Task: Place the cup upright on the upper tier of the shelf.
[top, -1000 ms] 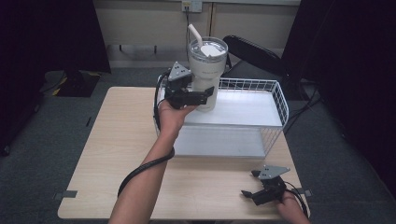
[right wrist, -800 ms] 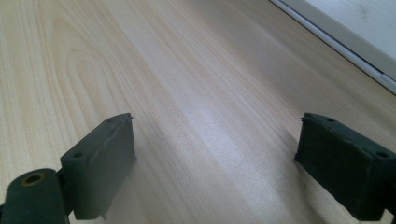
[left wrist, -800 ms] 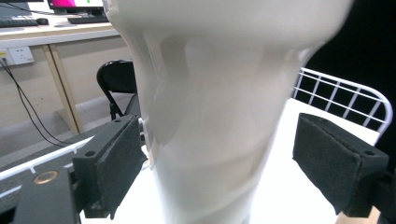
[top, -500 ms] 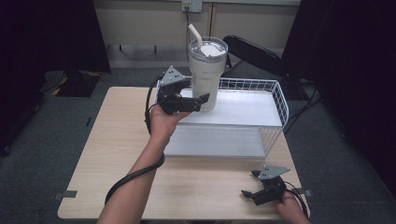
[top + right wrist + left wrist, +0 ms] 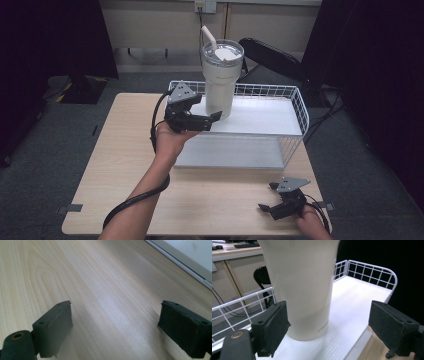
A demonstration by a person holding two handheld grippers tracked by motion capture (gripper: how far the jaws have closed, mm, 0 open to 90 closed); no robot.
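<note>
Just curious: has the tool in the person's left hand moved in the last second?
Yes. The left tool has drawn back from the tumbler toward the person and the basket's left edge, jaws open.

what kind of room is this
Probably an office or lab set up for recording: a small wooden table on grey carpet, a wall socket behind it, and a black chair pushed back by dark screens.

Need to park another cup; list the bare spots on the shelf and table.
Free: the white shelf right of the tumbler, up to the wire rim; the wooden table left of the shelf; the table front between both forearms. Crowded: the tumbler's corner, where the left gripper hovers.
</note>
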